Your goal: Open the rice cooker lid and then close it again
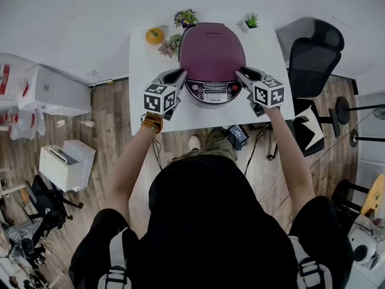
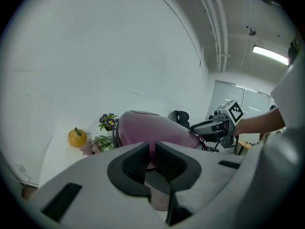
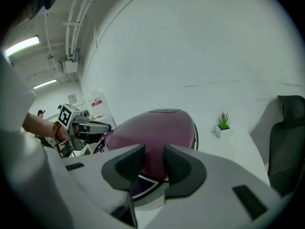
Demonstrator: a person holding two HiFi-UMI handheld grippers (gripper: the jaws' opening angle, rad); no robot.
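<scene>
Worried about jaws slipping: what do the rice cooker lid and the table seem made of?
Rice cooker lid: probably moulded plastic, plum, smooth with a soft sheen on its dome. Table: white and matt, perhaps laminate or painted board; no grain shows.

On the table (image 1: 139, 65), the rice cooker (image 1: 212, 59) stands centre; fruit ornament (image 1: 154, 35) and flower pot (image 1: 185, 18) far left, potted plant (image 1: 251, 21) far right, office chair (image 1: 313, 56) right.
</scene>
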